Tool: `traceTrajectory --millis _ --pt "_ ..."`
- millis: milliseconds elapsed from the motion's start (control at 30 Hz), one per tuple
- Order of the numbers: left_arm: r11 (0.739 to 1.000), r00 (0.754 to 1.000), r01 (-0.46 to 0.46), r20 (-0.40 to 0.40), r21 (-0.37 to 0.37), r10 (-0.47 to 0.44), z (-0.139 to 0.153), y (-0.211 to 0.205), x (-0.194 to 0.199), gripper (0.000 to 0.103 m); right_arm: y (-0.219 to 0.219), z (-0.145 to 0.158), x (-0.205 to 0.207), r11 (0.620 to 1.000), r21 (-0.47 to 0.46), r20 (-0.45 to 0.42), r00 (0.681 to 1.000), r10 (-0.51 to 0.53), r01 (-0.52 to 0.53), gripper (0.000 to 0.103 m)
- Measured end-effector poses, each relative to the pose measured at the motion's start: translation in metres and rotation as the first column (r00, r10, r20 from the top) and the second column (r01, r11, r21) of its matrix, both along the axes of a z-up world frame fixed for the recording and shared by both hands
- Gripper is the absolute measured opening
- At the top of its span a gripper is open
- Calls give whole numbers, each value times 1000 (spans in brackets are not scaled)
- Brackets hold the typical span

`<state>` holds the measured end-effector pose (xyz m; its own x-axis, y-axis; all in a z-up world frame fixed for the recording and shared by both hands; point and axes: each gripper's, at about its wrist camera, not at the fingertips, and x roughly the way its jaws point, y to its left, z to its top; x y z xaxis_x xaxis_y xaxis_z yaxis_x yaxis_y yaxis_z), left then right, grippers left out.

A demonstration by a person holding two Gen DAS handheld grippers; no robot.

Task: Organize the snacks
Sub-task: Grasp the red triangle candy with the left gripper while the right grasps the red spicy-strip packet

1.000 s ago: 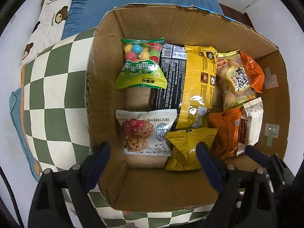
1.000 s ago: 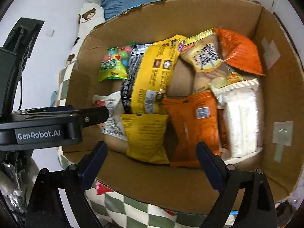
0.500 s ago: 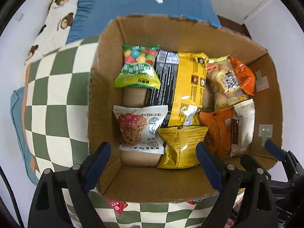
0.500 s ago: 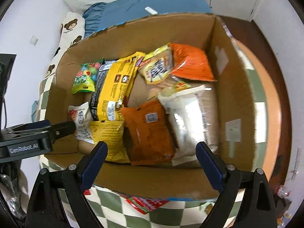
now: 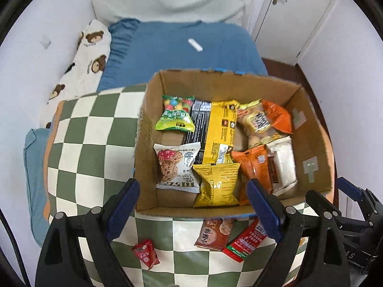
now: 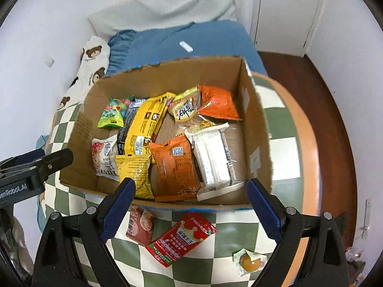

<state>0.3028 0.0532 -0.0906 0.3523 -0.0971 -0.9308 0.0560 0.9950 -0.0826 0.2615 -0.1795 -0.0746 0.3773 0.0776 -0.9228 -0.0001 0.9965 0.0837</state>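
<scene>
Snacks in cardboard box [image 5: 311, 143], both tools above near rim.
Left tool [image 5: 191, 205] and right tool [image 6: 189, 203] spread, empty; red packet [image 6: 182, 241] lies below right tool.

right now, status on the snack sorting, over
Left gripper and right gripper open, both empty. Box holds most snacks. Red packet, brown packet, small red packet, yolk packet outside on checked cloth. Nothing blocking.

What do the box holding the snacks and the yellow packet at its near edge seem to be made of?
The box looks like plain brown corrugated cardboard, matte, with ragged torn top edges. The yellow packet appears to be thin plastic or foil film, glossy, with crinkles catching the light and crimped end seals; which of the two cannot be told.
</scene>
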Motion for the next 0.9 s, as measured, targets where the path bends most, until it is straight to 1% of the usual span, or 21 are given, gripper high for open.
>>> traceTrajectory --millis 100,233,300,433,467,533,567,633,667,700,767,800,867,900 --pt "1000 998 3 63 12 -4 14 -1 -17 91 0 19 -15 1000 -2 51 999 0 1 96" --pt "1000 993 3 118 7 -3 29 -1 -42 91 2 42 -35 1000 -14 122 993 2 -1 96" --pt "1000 988 -1 156 17 -1 38 -1 -55 91 2 53 -46 1000 -21 157 988 -1 4 96" --pt "1000 979 -11 206 9 9 50 1 -75 91 2 67 -63 1000 -3 195 981 -11 12 96" --pt "1000 976 -12 218 8 10 53 1 -79 92 2 70 -67 1000 5 200 980 -14 14 96" --pt "1000 972 -20 236 11 17 56 1 -87 98 2 73 -75 999 31 204 979 -25 19 96" --pt "1000 970 -22 241 11 19 56 2 -89 103 2 73 -79 999 45 200 979 -30 22 96" --pt "999 970 -30 242 10 27 53 5 -93 103 0 64 -84 996 89 173 984 -44 29 96" --pt "999 971 -37 236 10 34 50 7 -96 103 1 56 -85 994 107 156 986 -51 34 96" --pt "999 974 -50 224 12 46 43 11 -98 103 2 44 -85 992 124 122 991 -53 38 96" --pt "998 980 -61 192 16 57 27 19 -102 103 3 10 -86 983 171 40 997 -70 62 96" --pt "996 983 -78 169 34 71 15 25 -104 103 3 -14 -86 977 193 -15 996 -86 87 96" --pt "992 987 -104 130 69 94 -8 37 -109 103 4 -52 -85 969 204 -97 988 -119 136 96" --pt "987 988 -126 104 101 115 -24 46 -112 103 5 -72 -84 965 204 -135 981 -137 163 95"
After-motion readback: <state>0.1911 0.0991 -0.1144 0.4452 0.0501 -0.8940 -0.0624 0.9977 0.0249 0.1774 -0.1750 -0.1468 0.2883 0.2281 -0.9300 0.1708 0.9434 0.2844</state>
